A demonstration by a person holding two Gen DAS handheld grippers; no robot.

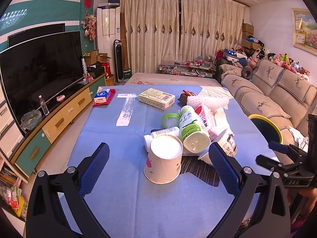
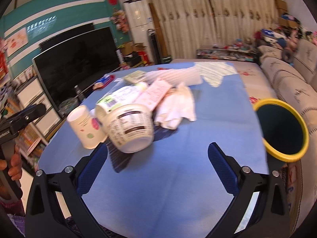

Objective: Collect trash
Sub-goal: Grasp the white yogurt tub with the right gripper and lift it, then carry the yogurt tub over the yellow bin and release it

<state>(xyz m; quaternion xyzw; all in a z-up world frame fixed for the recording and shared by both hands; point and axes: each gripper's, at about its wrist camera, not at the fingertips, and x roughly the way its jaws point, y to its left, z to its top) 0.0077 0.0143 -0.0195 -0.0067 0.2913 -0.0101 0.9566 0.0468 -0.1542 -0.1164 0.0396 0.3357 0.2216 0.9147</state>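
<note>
A heap of trash lies on the blue tablecloth [image 1: 122, 198]. An upside-down paper cup [image 1: 163, 158] stands nearest, just beyond and between the fingers of my left gripper [image 1: 158, 166], which is open and holds nothing. Behind the cup lie a green-labelled bottle [image 1: 192, 128], a small white bottle [image 1: 162, 133], a pink carton [image 1: 204, 117], a white tub [image 1: 227, 144] and crumpled tissue [image 2: 176, 107]. My right gripper [image 2: 158, 166] is open over bare cloth, with the tub [image 2: 130, 130] and the cup [image 2: 85, 127] just ahead to its left. The yellow-rimmed bin [image 2: 281, 129] stands at the table's right edge.
A flat box [image 1: 156, 98], a tissue pack [image 1: 102, 96] and white foam netting [image 1: 208, 101] lie farther back. A TV [image 1: 39, 73] on a low cabinet runs along the left; a sofa [image 1: 267, 95] lines the right, behind the bin [image 1: 265, 129]. The other gripper [image 1: 287, 162] shows at the right.
</note>
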